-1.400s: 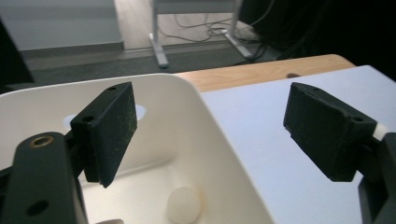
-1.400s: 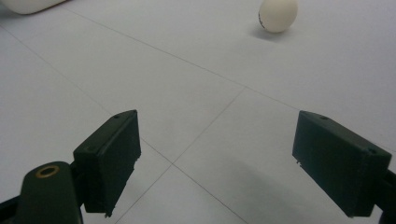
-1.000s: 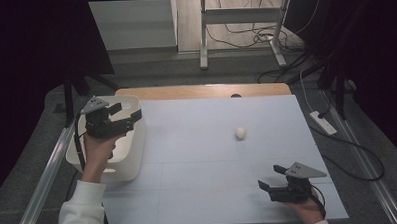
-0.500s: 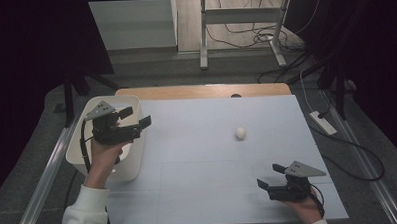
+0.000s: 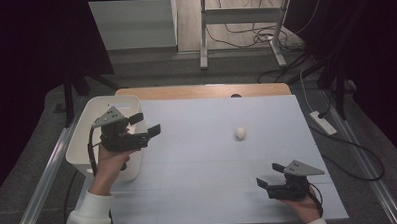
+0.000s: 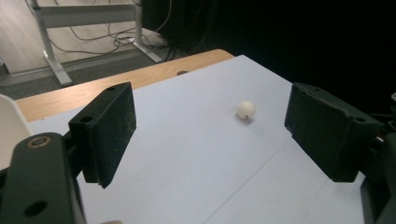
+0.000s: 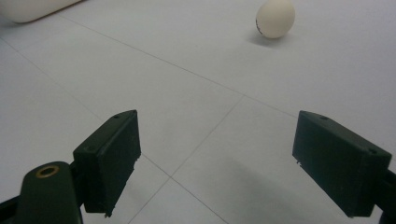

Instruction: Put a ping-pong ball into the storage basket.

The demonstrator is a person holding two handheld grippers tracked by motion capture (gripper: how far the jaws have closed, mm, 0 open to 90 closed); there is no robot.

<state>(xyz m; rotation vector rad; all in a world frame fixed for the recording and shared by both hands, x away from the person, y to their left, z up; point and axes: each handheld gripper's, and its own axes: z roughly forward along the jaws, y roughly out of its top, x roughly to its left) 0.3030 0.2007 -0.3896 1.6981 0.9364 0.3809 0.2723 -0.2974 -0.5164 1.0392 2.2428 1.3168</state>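
In the high view, the left gripper [image 5: 146, 125] sits at middle left of the frame, held up in the person's left hand [image 5: 110, 157], with a white sleeve [image 5: 87, 216] entering from the bottom left. Its black jaws stand wide apart, pointing toward the right, with nothing between them. The right gripper [image 5: 270, 174] sits at lower right, held low in the right hand [image 5: 302, 203], jaws wide apart and empty, pointing left.
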